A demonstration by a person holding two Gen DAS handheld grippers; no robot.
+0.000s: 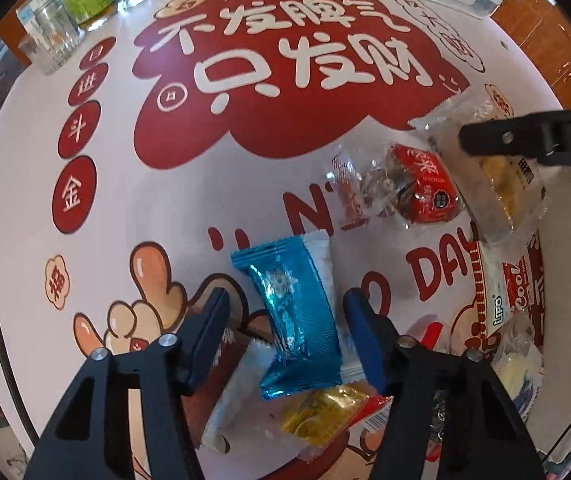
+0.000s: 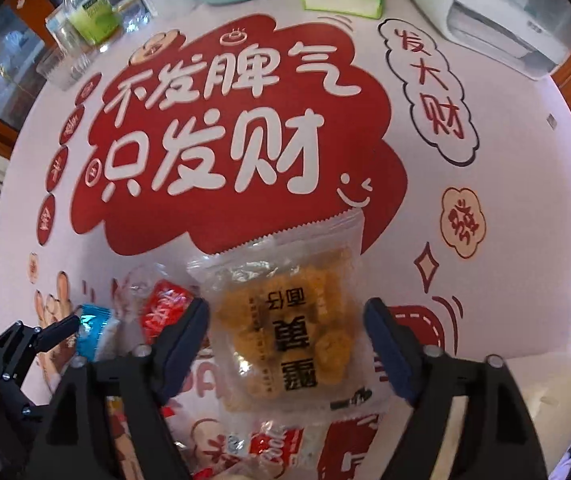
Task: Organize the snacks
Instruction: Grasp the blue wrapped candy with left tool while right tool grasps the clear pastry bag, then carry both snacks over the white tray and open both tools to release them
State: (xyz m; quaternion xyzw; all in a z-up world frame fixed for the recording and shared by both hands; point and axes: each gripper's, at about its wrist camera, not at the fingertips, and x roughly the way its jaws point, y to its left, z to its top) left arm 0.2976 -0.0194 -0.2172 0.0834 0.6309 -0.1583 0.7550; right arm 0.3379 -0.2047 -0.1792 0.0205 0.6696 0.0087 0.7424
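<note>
hovering over a loose pile on the white table mat printed with red characters [image 2: 525, 200], both grippers risk dragging neighbours along. the right gripper [image 2: 287, 340], jaws wide and empty, straddles the largest item, a clear crinkly bag of golden fried puffs [image 2: 285, 320]; its slippery film could slide or crush, and the red-wrapped clear snack pack [image 2: 165, 308] lies just to its left. the left gripper [image 1: 285, 332], jaws half-wide and not yet pressing, brackets the blue foil sachet [image 1: 297, 308], which rests on a yellow packet [image 1: 321, 412] and may lift it too. at the far left, the clear glass jars [image 1: 51, 36] look empty; no snack tray is visible.
</note>
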